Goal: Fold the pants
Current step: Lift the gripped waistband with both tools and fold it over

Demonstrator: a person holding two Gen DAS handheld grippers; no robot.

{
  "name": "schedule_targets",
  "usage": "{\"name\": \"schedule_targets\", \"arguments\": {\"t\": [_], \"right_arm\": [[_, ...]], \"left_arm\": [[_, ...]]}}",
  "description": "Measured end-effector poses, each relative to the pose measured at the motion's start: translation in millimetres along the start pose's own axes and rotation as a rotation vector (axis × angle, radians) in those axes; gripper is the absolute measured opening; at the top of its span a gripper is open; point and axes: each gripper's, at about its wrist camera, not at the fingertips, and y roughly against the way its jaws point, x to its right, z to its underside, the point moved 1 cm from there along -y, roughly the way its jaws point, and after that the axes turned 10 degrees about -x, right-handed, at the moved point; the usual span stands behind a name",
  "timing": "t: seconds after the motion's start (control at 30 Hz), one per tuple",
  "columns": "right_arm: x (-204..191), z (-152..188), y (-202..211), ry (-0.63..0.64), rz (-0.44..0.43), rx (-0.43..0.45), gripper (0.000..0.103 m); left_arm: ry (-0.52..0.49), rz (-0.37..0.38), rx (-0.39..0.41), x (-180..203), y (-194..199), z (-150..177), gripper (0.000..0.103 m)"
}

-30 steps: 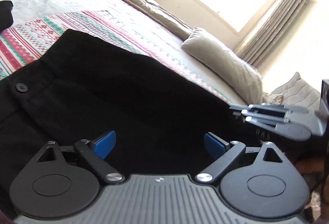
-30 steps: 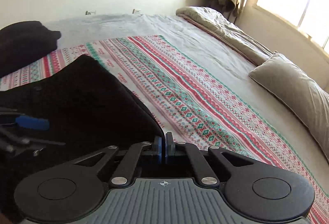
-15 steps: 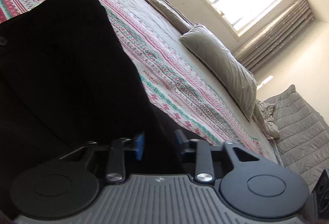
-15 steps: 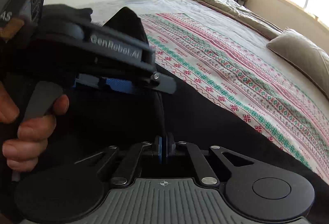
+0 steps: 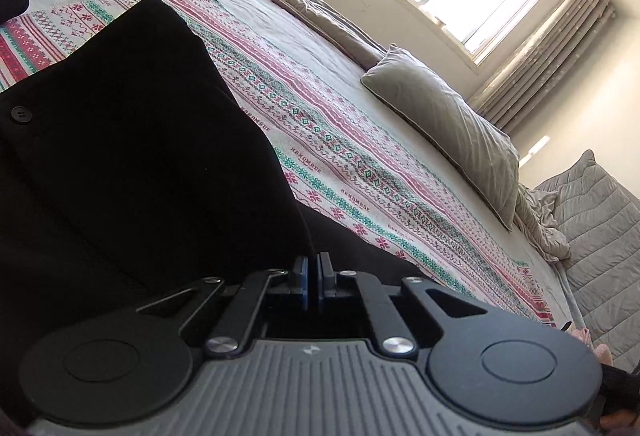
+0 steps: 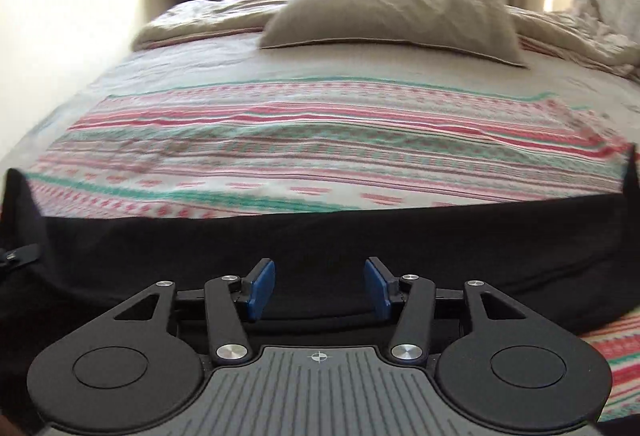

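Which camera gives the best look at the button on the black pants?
The left wrist view. There the button sits sharp and unobstructed on the black pants, near the picture's left edge. The right wrist view shows only a long dark stretch of the pants across the patterned blanket, blurred, with no button visible.

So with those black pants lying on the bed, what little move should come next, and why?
Probably bring the right tool down onto the pants edge in front of it and close. Its jaws are opening with no cloth pinched between them, while the left tool is shut on a raised fold of the pants. A second grip would let both lift the cloth over the blanket.
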Motion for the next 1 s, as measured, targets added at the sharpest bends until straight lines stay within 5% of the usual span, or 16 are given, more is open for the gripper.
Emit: {"name": "schedule_targets", "arguments": {"t": [0.1,0.27,0.77,0.87,1.0], "right_arm": [[55.3,2.1,-8.3,-0.121,0.075,-0.016,0.050],[112.7,11.8,-15.2,-0.274,0.052,-0.025,0.050],[157.9,19.3,-47.6,-0.490,-0.051,0.078,0.049],[158.2,18.8,-54.0,-0.515,-0.008,0.134,0.042],[155.8,15.7,-60.0,-0.507,0.102,0.165,0.007]], "left_arm": [[-0.001,-0.005,-0.003,-0.4,-0.3,-0.2,0.021],[-0.016,-0.023,0.002,0.9,-2.3,-0.2,0.021],[-0.081,-0.080,0.049,6.7,-2.1,1.4,0.021],[-0.079,-0.087,0.047,6.1,-4.1,2.0,0.021],[-0.074,-0.086,0.041,4.1,-5.5,0.4,0.021]]}}
